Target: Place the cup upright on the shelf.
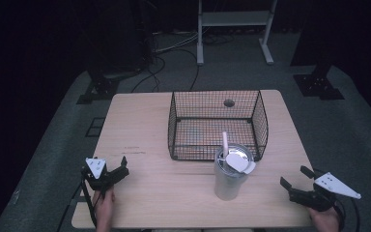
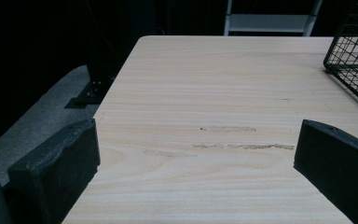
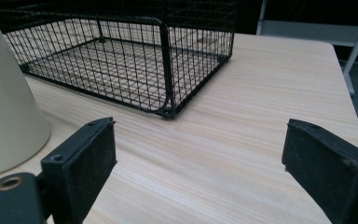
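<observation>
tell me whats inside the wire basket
Nothing that I can see: through the black wire basket only the wooden table shows through its mesh floor. Its near right corner is hidden behind the lidded tumbler, so that spot cannot be checked.

Dim room, black surroundings; the table (image 1: 149,193) is evenly lit (slightly soft focus), without glare.

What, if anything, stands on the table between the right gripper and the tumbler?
Nothing visible does: bare table lies between the right gripper and the tumbler. The wire basket stands behind the tumbler, out of that path.
</observation>
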`<state>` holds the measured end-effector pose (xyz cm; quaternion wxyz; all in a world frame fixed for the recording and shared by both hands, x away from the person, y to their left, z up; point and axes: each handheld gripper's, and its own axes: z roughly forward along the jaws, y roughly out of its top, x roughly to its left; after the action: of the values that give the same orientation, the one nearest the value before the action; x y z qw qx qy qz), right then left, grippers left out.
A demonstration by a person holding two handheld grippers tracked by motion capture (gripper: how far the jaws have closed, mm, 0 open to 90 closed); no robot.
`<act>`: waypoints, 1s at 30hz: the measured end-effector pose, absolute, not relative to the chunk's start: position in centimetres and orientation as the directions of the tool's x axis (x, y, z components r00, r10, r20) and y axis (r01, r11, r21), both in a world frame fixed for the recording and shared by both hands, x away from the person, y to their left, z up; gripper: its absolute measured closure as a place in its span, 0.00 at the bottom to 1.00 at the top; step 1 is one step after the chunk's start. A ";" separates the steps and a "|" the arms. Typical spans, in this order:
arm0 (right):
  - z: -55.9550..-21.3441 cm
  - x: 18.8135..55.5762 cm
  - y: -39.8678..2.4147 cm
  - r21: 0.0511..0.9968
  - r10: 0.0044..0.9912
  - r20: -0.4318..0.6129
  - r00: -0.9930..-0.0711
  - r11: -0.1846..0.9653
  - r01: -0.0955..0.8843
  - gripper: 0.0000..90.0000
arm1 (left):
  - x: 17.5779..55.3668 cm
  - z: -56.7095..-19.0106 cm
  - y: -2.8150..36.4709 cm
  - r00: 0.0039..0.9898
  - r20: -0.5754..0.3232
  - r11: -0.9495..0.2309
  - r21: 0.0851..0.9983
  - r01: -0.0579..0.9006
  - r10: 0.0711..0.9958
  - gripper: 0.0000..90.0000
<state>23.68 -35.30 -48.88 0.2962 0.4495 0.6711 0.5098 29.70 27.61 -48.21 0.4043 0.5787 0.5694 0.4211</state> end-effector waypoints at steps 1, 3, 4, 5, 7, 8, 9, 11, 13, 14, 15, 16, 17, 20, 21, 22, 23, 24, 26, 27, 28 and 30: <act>-48.8 23.7 -35.2 0.949 0.903 0.064 -0.425 0.076 0.305 0.10 | 29.7 -48.2 27.6 0.000 0.027 -0.026 0.949 0.315 1.000 0.00; -48.7 23.7 -34.9 0.949 0.893 0.065 -0.446 0.082 0.303 0.10 | 29.7 -48.2 27.6 0.000 0.027 -0.025 0.950 0.313 1.000 0.00; -48.6 23.8 -34.7 0.950 0.890 0.064 -0.452 0.085 0.301 0.10 | 29.7 -48.2 27.6 0.000 0.025 -0.024 0.949 0.314 1.000 0.00; -48.5 23.8 -34.6 0.950 0.886 0.056 -0.460 0.094 0.296 0.10 | 29.7 -48.2 27.6 0.001 0.024 -0.023 0.949 0.315 1.000 0.00; -48.3 23.7 -34.2 0.951 0.875 0.047 -0.482 0.108 0.289 0.10 | 29.6 -48.2 27.6 0.000 0.022 -0.021 0.949 0.316 1.000 0.00; -48.1 23.7 -34.1 0.952 0.871 0.042 -0.489 0.115 0.285 0.10 | 29.6 -48.2 27.6 0.000 0.022 -0.021 0.949 0.315 1.000 0.00; -48.0 23.6 -33.9 0.953 0.866 0.034 -0.499 0.123 0.278 0.10 | 29.6 -48.2 27.6 0.000 0.025 -0.023 0.949 0.314 1.000 0.00; -47.5 23.5 -33.6 0.953 0.849 0.023 -0.527 0.142 0.269 0.10 | 29.6 -48.2 27.5 0.003 0.030 -0.030 0.949 0.314 1.000 0.00; -46.9 23.4 -33.3 0.952 0.835 0.015 -0.550 0.156 0.262 0.10 | 29.6 -48.2 27.4 0.005 0.038 -0.038 0.948 0.316 0.999 0.00; -46.7 23.4 -33.1 0.952 0.825 0.013 -0.565 0.162 0.259 0.10 | 29.6 -48.2 27.4 0.006 0.041 -0.041 0.949 0.314 0.999 0.00; -46.4 23.3 -32.9 0.951 0.816 0.014 -0.578 0.167 0.260 0.10 | 29.6 -48.2 27.4 0.006 0.042 -0.042 0.949 0.313 0.999 0.00; -46.2 23.3 -32.7 0.949 0.806 0.008 -0.591 0.180 0.259 0.10 | 29.6 -48.2 27.4 0.007 0.042 -0.042 0.949 0.314 0.999 0.00; -46.0 23.3 -32.5 0.946 0.797 -0.002 -0.603 0.197 0.257 0.10 | 29.6 -48.2 27.4 0.007 0.041 -0.041 0.948 0.314 0.999 0.00; -45.5 23.2 -31.9 0.941 0.769 -0.006 -0.639 0.221 0.257 0.10 | 29.5 -48.3 27.4 0.006 0.042 -0.042 0.949 0.311 0.999 0.00; -45.3 23.1 -31.7 0.940 0.761 -0.004 -0.649 0.224 0.256 0.10 | 29.5 -48.3 27.4 0.007 0.042 -0.042 0.950 0.311 0.999 0.00; -45.1 23.1 -31.5 0.940 0.753 -0.011 -0.658 0.232 0.250 0.10 | 29.5 -48.3 27.4 0.007 0.042 -0.042 0.950 0.311 0.999 0.00; -44.8 23.1 -31.2 0.940 0.744 -0.009 -0.669 0.235 0.248 0.10 | 29.5 -48.3 27.3 0.008 0.044 -0.044 0.950 0.310 0.999 0.00; -44.7 23.1 -31.0 0.940 0.736 -0.007 -0.677 0.235 0.246 0.10 | 29.5 -48.3 27.3 0.008 0.044 -0.044 0.950 0.310 0.999 0.00; -44.4 23.1 -30.6 0.939 0.722 -0.011 -0.692 0.246 0.241 0.10 | 29.5 -48.3 27.3 0.009 0.044 -0.044 0.950 0.310 0.999 0.00; -44.2 23.1 -30.3 0.938 0.714 -0.008 -0.700 0.248 0.242 0.10 | 29.5 -48.3 27.3 0.010 0.045 -0.046 0.949 0.311 0.999 0.00; -44.0 23.1 -30.0 0.938 0.706 -0.011 -0.708 0.254 0.237 0.10 | 29.5 -48.3 27.3 0.010 0.046 -0.047 0.949 0.311 0.999 0.00; -43.7 23.1 -29.4 0.937 0.689 -0.019 -0.724 0.266 0.229 0.10 | 29.5 -48.3 27.3 0.011 0.046 -0.047 0.949 0.311 0.999 0.00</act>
<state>23.11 -29.43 -43.71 0.2188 0.3000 0.7649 0.5264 29.51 27.31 -48.27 0.4038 0.5850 0.5597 0.4260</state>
